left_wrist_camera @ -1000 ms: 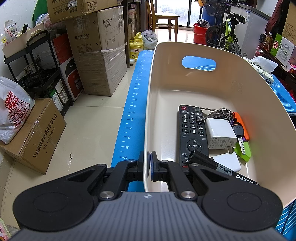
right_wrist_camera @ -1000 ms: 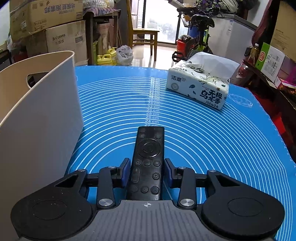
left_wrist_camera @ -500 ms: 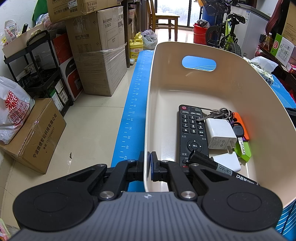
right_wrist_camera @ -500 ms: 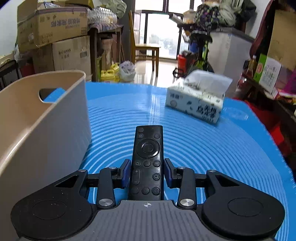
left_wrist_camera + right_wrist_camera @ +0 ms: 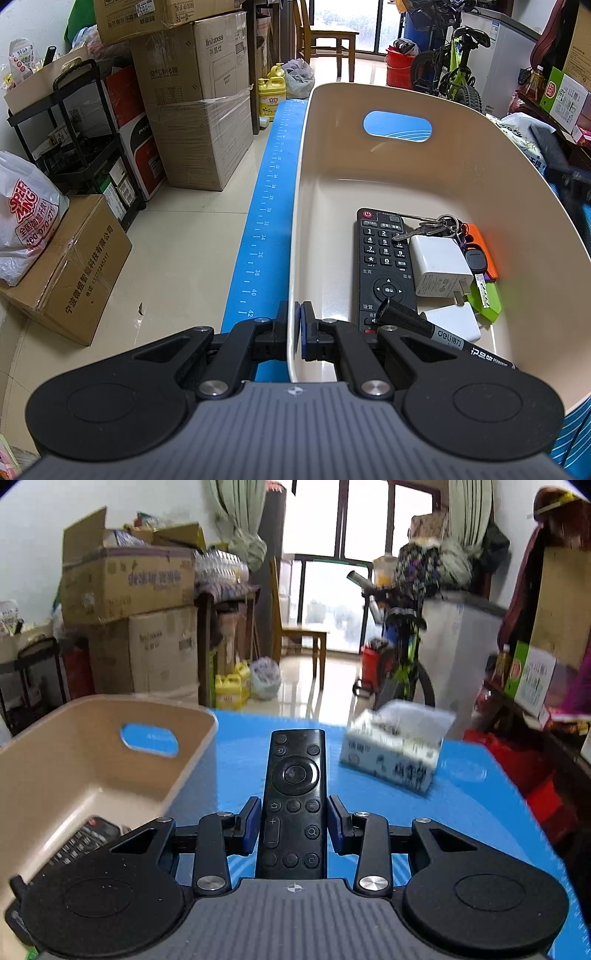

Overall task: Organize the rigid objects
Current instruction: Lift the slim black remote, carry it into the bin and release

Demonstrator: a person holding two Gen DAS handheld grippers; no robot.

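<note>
My left gripper (image 5: 294, 325) is shut on the near left rim of the beige bin (image 5: 295, 229). Inside the bin lie a long black remote (image 5: 382, 266), two white chargers (image 5: 439, 269), a key bunch (image 5: 436, 226), an orange and a green piece, and a black marker (image 5: 443, 338). My right gripper (image 5: 293, 821) is shut on a slim black remote (image 5: 293, 801), held lifted above the blue mat (image 5: 461, 812), to the right of the bin (image 5: 110, 760). In the left wrist view the right gripper shows only as a dark blur past the bin's right wall.
A tissue pack (image 5: 395, 747) lies on the mat far right of the held remote. Cardboard boxes (image 5: 192, 122), a black rack (image 5: 77, 147) and a plastic bag (image 5: 26, 221) crowd the floor left of the table. A bicycle (image 5: 399, 657) and chair (image 5: 299, 635) stand beyond.
My right gripper has risen and tipped upward with the slim remote, so the bin's inside and the room beyond now show. The left gripper and the bin have not moved.
</note>
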